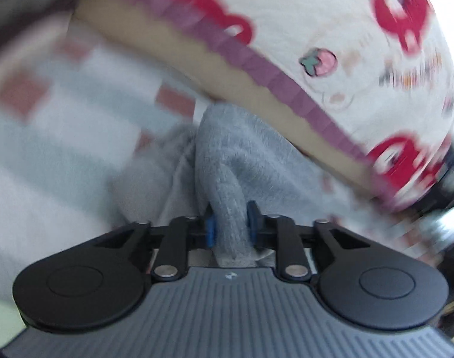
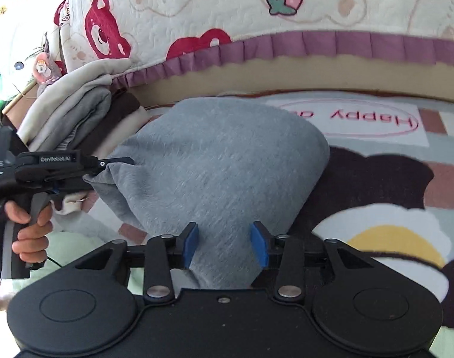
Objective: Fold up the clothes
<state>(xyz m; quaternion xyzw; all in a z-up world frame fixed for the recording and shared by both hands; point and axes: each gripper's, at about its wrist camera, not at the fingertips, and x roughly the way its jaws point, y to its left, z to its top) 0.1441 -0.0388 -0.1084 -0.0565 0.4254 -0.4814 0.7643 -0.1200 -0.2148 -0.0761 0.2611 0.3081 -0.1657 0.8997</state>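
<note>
Nearest our lenses, grey fleece fills both pairs of jaws. We see the grey garment (image 2: 224, 164) bunched and lifted over the patterned play mat (image 2: 441, 176), in front of a bed edge at twelve o'clock. Our left gripper (image 1: 230, 225) has its blue pads pinching a rolled ridge of the cloth; in the right wrist view the same tool sits at nine o'clock, clamped on a corner, a hand (image 2: 30, 226) around its grip. Our right gripper (image 2: 224, 243) shows its jaws spread, the fabric lying between the pads, which do not appear to press it. We judge the two holds sit well apart so that the cloth can be drawn out flat for a fold.

Folded clothes (image 2: 78, 110) are stacked at ten o'clock against the bear-print quilt (image 2: 215, 3) with its purple frill (image 2: 346, 46).

Much stays unclear: motion blurs the left wrist view, we cannot tell what kind of garment this is, and its lower hem is hidden behind the right gripper's body.
</note>
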